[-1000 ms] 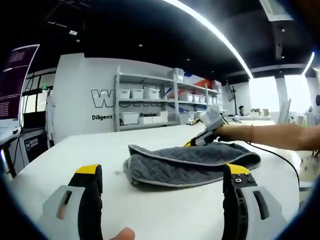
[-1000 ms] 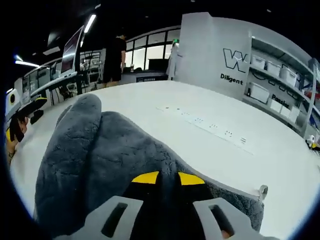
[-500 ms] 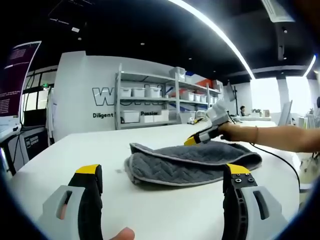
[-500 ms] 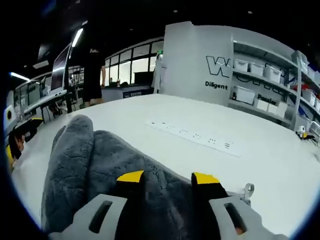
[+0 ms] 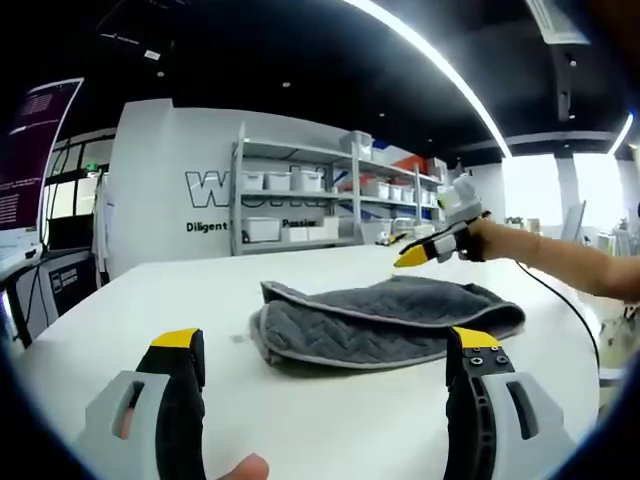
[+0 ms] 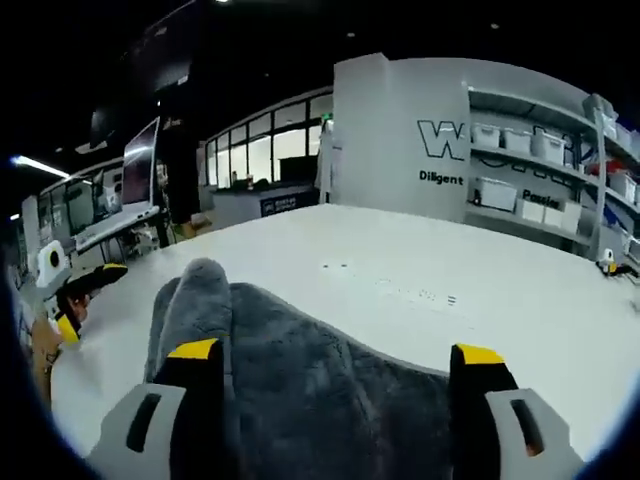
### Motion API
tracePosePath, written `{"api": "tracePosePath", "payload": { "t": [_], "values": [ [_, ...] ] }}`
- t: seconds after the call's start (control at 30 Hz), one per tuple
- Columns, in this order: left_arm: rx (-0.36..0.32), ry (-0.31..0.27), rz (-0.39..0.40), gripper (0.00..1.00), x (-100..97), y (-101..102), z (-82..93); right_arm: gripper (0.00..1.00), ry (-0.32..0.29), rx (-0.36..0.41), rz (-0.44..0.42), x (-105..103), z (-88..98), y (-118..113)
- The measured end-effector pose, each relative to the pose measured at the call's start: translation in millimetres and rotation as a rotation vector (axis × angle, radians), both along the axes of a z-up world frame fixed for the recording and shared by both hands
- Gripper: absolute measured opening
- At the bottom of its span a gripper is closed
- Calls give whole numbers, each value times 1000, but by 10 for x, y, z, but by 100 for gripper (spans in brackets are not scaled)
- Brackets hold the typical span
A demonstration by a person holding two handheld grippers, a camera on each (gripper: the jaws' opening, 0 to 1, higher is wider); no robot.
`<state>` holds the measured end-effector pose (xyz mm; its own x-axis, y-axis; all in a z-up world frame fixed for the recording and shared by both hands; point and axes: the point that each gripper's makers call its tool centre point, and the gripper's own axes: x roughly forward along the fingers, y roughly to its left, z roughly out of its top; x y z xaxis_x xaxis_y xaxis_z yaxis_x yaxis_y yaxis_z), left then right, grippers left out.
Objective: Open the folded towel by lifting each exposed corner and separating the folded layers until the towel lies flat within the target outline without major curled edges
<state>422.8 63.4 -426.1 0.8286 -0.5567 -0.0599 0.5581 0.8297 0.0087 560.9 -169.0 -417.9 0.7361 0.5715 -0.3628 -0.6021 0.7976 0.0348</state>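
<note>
A grey towel (image 5: 385,322) is seen lying folded on the white table (image 5: 150,300), with a lighter edge band running along its near fold. In the left gripper view, the towel is found beyond and between the two jaws, well apart from them. The left gripper (image 5: 325,350) is held wide open, its yellow-tipped jaws spread to either side of the view, and nothing is gripped between them. A fingertip (image 5: 245,467) of the person is visible at the bottom edge.

Further back in that view, the right gripper (image 5: 412,257) is held above the far side of the towel, carried by the person's hand (image 5: 490,240) and bare forearm. Its yellow tips appear to be clear of the cloth, though the gap is hard to judge at that distance.

In the right gripper view, the right gripper's jaws are spread wide, and the towel (image 6: 300,390) is seen between and below them, rumpled into a raised fold at the left. Nothing is clamped. The left gripper (image 6: 75,300) is seen at the left edge, low beside the table. Shelving with white bins (image 5: 300,210) is set against the back wall.
</note>
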Motion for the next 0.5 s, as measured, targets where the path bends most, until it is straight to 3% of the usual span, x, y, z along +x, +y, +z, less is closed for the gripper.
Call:
{"api": "tracePosePath", "payload": {
  "t": [0.23, 0.3, 0.5],
  "values": [
    [4, 8, 11, 99, 12, 26, -19, 100, 38, 58, 94, -299, -52, -1],
    [1, 8, 10, 99, 14, 25, -20, 100, 36, 110, 127, -440, -14, 18],
    [0, 10, 14, 99, 31, 48, -20, 100, 18, 60, 168, -799, -61, -43]
  ]
}}
